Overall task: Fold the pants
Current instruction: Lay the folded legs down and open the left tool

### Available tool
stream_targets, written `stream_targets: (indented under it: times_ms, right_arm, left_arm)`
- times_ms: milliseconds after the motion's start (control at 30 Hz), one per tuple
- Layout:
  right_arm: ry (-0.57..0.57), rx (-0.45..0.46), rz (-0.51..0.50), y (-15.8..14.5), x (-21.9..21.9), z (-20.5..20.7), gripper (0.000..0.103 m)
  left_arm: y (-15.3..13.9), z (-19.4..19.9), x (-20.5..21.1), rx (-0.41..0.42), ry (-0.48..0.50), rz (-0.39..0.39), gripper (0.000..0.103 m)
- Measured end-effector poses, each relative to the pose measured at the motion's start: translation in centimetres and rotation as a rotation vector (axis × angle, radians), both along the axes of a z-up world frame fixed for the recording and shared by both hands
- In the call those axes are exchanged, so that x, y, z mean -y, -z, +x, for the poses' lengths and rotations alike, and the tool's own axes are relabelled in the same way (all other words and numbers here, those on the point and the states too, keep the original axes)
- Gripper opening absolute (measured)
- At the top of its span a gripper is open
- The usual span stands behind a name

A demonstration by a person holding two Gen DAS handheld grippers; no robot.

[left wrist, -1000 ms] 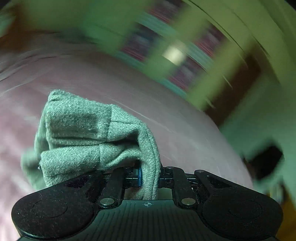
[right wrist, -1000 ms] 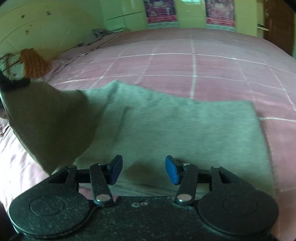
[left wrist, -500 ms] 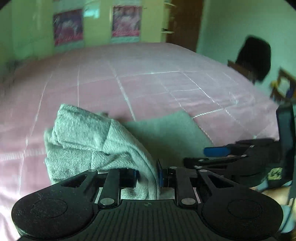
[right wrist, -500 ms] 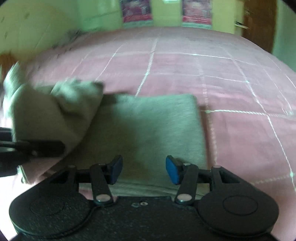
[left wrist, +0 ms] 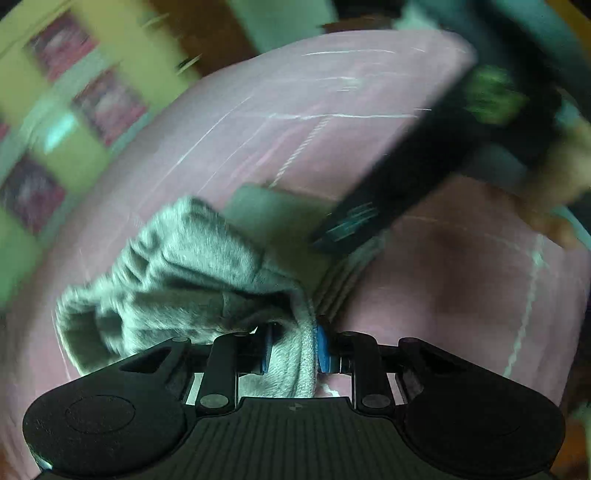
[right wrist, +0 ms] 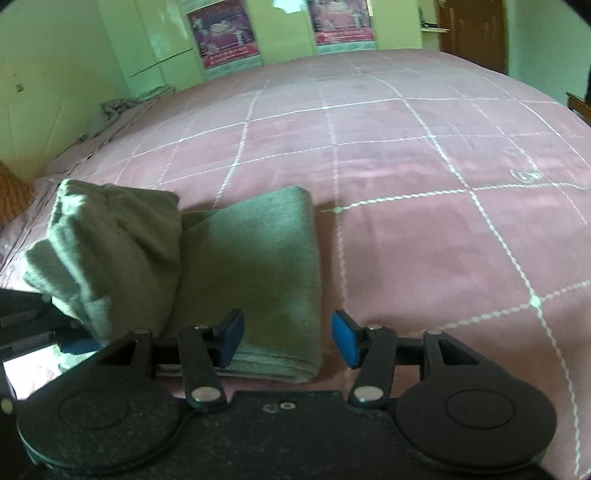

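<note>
The grey-green pants lie on the pink bed, partly folded into a flat stack [right wrist: 255,266]. A bunched end [right wrist: 107,243] is lifted over the stack's left side. My left gripper [left wrist: 293,350] has that bunched cloth [left wrist: 177,273] between its blue pads. Its jaws are opening, and the fabric still fills the gap. My right gripper [right wrist: 288,338] hovers open over the stack's near right corner with nothing gripped. In the blurred left wrist view it shows as a dark bar [left wrist: 351,225] above the flat fold [left wrist: 266,214].
The pink quilted bed [right wrist: 424,184] stretches far back and to the right. A crumpled cloth [right wrist: 118,107] lies at its far left edge by the green wall. Posters [right wrist: 221,37] hang behind, beside a brown door [right wrist: 472,33]. An orange woven object [right wrist: 14,192] sits at the left.
My left gripper swung the bunched end across toward the folded stack while rolling, and its pads have parted a little. My right gripper slid sideways, and the stack's right edge now lies between its fingers.
</note>
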State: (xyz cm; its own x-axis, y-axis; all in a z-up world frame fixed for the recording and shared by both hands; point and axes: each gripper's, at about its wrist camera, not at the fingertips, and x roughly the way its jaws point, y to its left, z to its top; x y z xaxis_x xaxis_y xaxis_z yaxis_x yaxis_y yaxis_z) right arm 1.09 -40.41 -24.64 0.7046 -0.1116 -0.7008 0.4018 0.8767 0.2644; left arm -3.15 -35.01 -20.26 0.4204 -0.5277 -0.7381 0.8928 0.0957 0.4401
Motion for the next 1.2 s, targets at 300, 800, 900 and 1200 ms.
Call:
stream_targets:
  times_ms: [300,800,900,1200]
  right_arm:
    - [-0.032,0.018,-0.005,-0.6,-0.9,0.4,0.054]
    - [0.007,-0.015,-0.017,-0.1,-0.2,-0.4,0.054]
    - [0.005,-0.016,-0.015,-0.3,-0.2,-0.6,0.054]
    - [-0.010,-0.013,-0.044,-1.4,-0.6,-0.7,0.054]
  left_arm:
    - [-1.6,1.1,-2.2,-0.148,-0.108,-0.125,0.023]
    - [2.8,11.9,-6.7,-0.681,-0.705,-0.335,0.024]
    - [3.6,11.3,-7.3,-0.666,-0.689,-0.364,0.024]
    - [2.7,12.2,-11.6,-0.611,-0.769,-0.421,0.024]
